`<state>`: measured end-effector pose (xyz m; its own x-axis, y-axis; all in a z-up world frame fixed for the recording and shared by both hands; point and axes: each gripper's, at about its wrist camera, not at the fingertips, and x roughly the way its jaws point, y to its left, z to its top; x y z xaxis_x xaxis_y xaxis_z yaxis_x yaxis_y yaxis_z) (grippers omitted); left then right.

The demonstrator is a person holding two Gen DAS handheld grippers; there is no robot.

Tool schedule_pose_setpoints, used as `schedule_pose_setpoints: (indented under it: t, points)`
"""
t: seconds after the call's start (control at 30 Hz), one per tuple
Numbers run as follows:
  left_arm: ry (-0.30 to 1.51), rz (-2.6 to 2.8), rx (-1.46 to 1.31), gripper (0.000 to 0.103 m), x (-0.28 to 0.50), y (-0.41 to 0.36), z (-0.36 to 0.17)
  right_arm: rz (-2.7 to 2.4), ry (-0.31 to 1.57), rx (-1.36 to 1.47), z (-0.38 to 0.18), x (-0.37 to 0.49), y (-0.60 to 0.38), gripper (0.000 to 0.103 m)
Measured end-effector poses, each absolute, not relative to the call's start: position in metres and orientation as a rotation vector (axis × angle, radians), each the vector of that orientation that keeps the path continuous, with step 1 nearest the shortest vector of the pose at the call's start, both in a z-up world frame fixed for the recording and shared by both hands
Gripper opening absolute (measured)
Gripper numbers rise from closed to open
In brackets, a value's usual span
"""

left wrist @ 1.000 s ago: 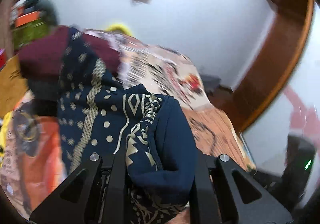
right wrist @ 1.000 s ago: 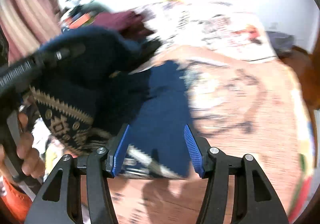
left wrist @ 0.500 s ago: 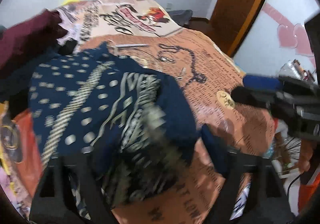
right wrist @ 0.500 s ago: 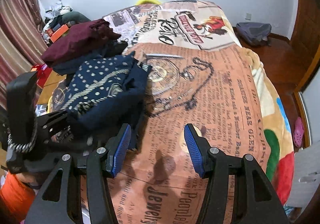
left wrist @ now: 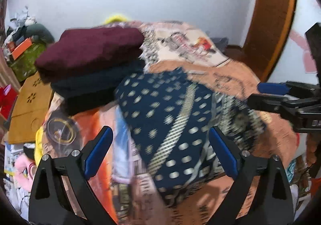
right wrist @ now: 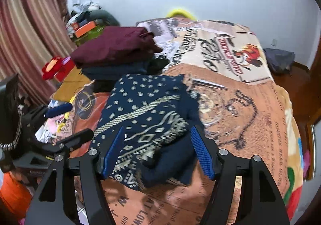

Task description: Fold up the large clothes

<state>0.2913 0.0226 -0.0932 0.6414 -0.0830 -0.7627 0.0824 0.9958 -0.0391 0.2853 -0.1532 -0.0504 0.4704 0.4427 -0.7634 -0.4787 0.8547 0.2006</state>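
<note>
We are holding both grippers over a bed (right wrist: 250, 124) covered with a printed blanket (right wrist: 260, 104). The folded navy garment (right wrist: 148, 116), dotted and patterned in cream, is lying on the blanket at the near left part of the bed, free of both tools.

Our left gripper (left wrist: 160, 152) is hovering above the garment (left wrist: 170, 120) with its jaws spreading wide; the blue pads (left wrist: 98, 150) are standing clear on either side of the cloth and nothing is pinched between them. In the right wrist view the same gripper (right wrist: 68, 124) is showing at the left edge, beside the garment.

Our right gripper (right wrist: 158, 150) is also opening its jaws, to a middling gap. The near edge of the garment is showing between its pads (right wrist: 201, 150), but the pads are not pressing on it. In the left wrist view this gripper (left wrist: 266, 94) is reaching in from the right, just beside the garment's far right edge.

Behind the navy garment a stack is sitting near the left side of the bed: a maroon piece (right wrist: 114, 46) on top of a dark one (right wrist: 112, 72). The left wrist picture is blurring with motion, so the finer pattern is hard to read there.
</note>
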Motion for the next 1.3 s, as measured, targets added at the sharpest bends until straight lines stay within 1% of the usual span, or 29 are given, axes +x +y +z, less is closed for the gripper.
schedule_pose_setpoints:
  t: [0.13, 0.2, 0.37, 0.5, 0.67, 0.97, 1.13, 1.3]
  points:
    - [0.976, -0.136, -0.001, 0.096, 0.298, 0.023, -0.126, 0.569, 0.965, -0.069, -0.071, 0.29, -0.149, 0.064]
    - [1.014, -0.134, 0.046, 0.096, 0.296, 0.014, -0.145, 0.542, 0.987, -0.076, -0.081, 0.291, -0.155, 0.064]
    - [1.017, -0.149, 0.119, 0.097, 0.28, 0.003, -0.158, 0.462, 1.105, -0.054, -0.119, 0.294, -0.196, 0.064]
    - [1.063, -0.145, 0.1, 0.096, 0.274, 0.011, -0.167, 0.473, 1.145, 0.035, -0.127, 0.29, -0.222, 0.067]
    - [1.04, -0.121, 0.071, 0.096, 0.266, 0.026, -0.156, 0.46, 1.102, -0.021, -0.104, 0.282, -0.223, 0.067]
    - [0.882, -0.015, 0.006, 0.097, 0.271, 0.065, -0.098, 0.519, 1.012, 0.017, -0.06, 0.299, -0.205, 0.067]
    - [0.867, 0.0, -0.049, 0.097, 0.291, 0.081, -0.091, 0.569, 1.002, 0.025, -0.061, 0.314, -0.182, 0.071]
    - [0.956, -0.088, -0.188, 0.096, 0.318, 0.084, -0.115, 0.596, 1.074, -0.01, -0.092, 0.33, -0.161, 0.071]
